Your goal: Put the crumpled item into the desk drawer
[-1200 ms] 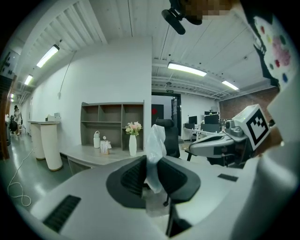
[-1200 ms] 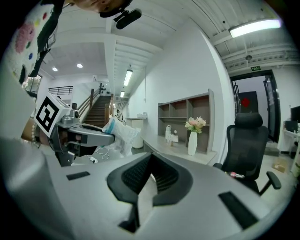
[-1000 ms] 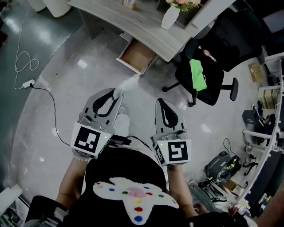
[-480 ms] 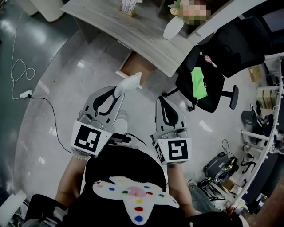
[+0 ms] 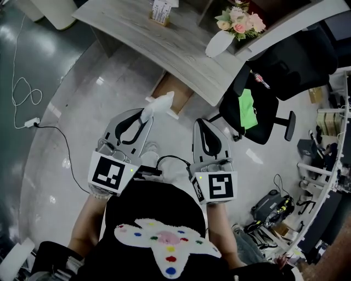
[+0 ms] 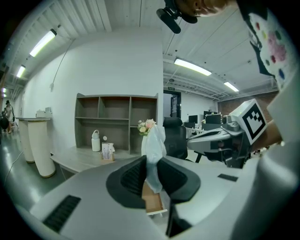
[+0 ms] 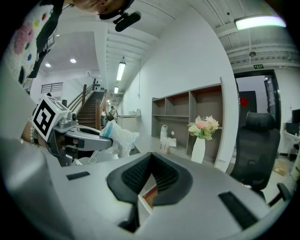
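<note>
The crumpled white item [image 5: 159,103] sticks out from the tips of my left gripper [image 5: 145,113], which is shut on it. In the left gripper view the crumpled item [image 6: 153,147] stands upright between the dark pads. Just ahead, the open wooden drawer [image 5: 180,89] juts out from under the grey desk [image 5: 137,30], and the item overlaps its near corner. Below the pads, the drawer [image 6: 153,202] shows again. My right gripper [image 5: 197,123] hangs beside the left one, shut and holding nothing. In the right gripper view, the left gripper's crumpled item [image 7: 119,137] is at the left.
A black office chair [image 5: 274,71] with a green cloth [image 5: 248,105] stands right of the drawer. A white vase of flowers [image 5: 218,42] and a small box [image 5: 160,11] sit on the desk. A cable and power strip [image 5: 30,122] lie on the floor at left.
Both grippers and the person have come closer to the desk. The drawer now lies right at the tip of the held crumpled item. The grips are unchanged.
</note>
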